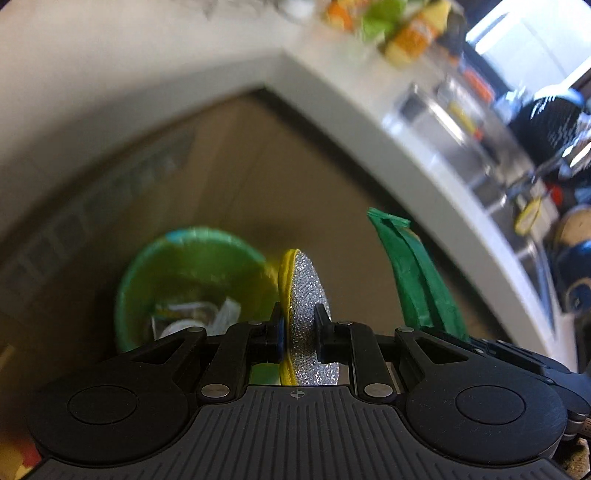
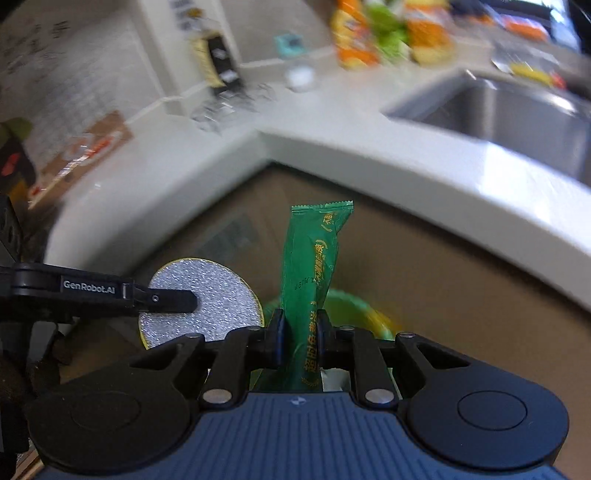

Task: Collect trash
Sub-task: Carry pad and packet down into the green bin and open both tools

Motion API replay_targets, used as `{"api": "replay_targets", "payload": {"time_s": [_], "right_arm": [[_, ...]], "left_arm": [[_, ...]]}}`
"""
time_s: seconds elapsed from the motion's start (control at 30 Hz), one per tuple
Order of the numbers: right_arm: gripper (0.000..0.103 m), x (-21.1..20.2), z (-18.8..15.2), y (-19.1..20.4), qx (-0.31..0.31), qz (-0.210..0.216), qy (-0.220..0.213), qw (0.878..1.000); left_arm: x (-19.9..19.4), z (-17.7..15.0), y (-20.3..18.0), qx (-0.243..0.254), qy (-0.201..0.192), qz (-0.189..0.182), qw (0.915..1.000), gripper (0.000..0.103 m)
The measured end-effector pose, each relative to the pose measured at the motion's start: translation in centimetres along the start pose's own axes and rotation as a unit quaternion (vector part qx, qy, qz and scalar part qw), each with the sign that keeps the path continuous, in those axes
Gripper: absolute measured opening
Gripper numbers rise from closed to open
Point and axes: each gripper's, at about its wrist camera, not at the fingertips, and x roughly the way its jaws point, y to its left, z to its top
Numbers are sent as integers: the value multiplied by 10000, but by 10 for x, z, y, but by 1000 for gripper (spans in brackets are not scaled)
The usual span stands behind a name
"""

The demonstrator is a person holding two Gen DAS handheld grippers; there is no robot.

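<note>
My left gripper is shut on a round scouring pad, silver on one side with a yellow edge, held on edge above a green bin lined with a green bag and holding white trash. My right gripper is shut on a long green snack wrapper with yellow print, standing upright. The wrapper also shows in the left wrist view, to the right of the pad. In the right wrist view the pad sits to the left, and the green bin lies below the wrapper.
A white L-shaped counter runs around the corner above the brown floor. A steel sink is set in it at right. Orange and green packets stand at the back. A cutting board lies at left.
</note>
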Motion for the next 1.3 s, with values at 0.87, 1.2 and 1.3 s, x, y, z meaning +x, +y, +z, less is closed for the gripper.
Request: {"api": "replay_targets", "payload": {"time_s": [0.87, 1.2, 1.3], "right_arm": [[16, 143, -147, -84, 799, -544, 1410, 9853], [16, 162, -118, -70, 776, -145, 1527, 9851], [16, 181, -95, -62, 993, 229, 1684, 9804]], "left_arm": [[268, -84, 156, -634, 1004, 1659, 9790, 21], [231, -85, 150, -565, 1072, 1173, 9857, 21], [216, -80, 143, -376, 1048, 1051, 9882, 21]]}}
